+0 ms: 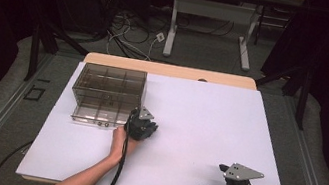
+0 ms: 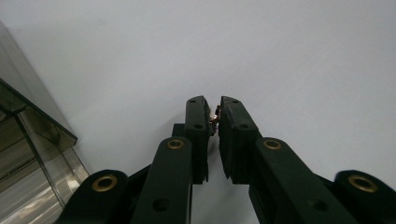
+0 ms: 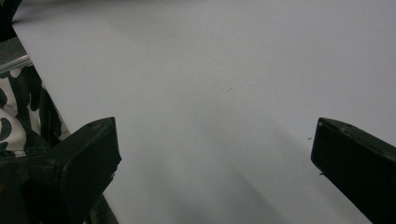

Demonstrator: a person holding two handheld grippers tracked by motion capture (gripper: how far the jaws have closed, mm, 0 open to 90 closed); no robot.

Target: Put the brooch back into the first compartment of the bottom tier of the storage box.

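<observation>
While pinched in left gripper [image 2: 216,116] jaws: tiny brown-white item [image 2: 215,117].

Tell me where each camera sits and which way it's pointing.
High view: above the person's side, looking forward and down at the white table; both forearms show.
Left gripper view: on the left tongs, pinching a small item beside the clear drawer box.
Right gripper view: on the open right tongs.
All share the table.
</observation>
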